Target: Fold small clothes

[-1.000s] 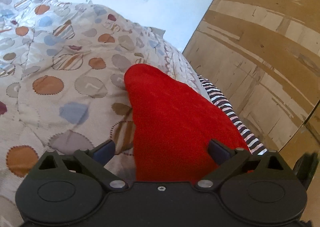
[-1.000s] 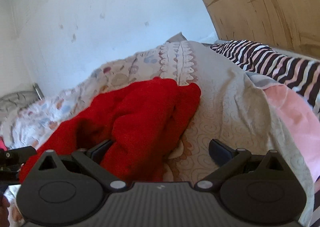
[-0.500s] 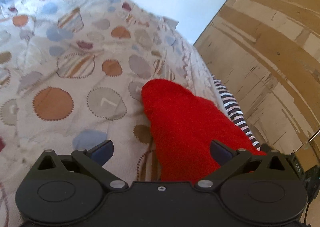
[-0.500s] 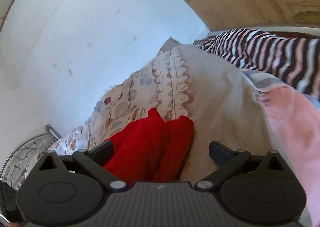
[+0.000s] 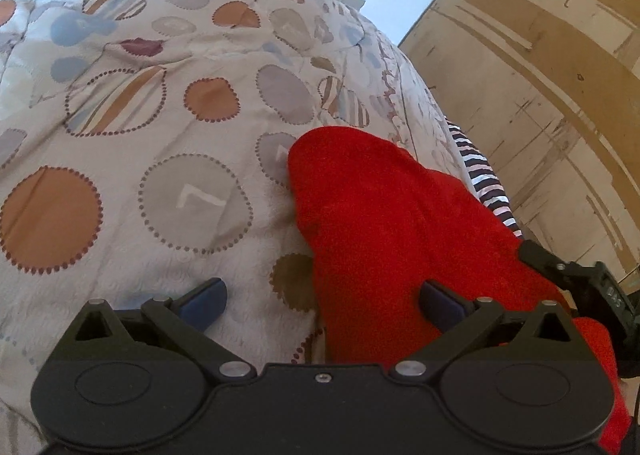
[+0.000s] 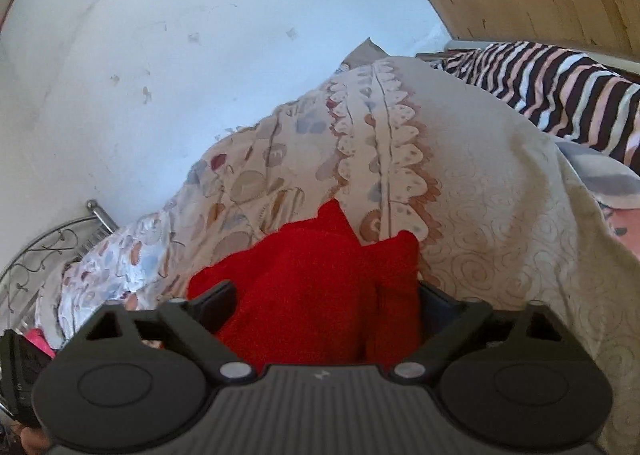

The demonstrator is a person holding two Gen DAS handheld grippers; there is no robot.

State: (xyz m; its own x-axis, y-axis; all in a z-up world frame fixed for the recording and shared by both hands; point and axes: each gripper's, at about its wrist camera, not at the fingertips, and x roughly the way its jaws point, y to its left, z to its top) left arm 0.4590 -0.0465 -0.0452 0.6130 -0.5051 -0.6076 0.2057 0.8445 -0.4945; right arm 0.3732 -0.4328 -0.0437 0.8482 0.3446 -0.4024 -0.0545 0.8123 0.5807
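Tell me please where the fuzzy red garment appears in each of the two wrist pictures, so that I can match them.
Left wrist view: the fuzzy red garment fills the lower centre and right, lying on the spotted quilt and running under the right fingertip.
Right wrist view: the same garment sits at lower centre, between the closing jaws.
Shared landmark: the black, white and pink striped cloth, beyond the garment, beside the wooden panel.
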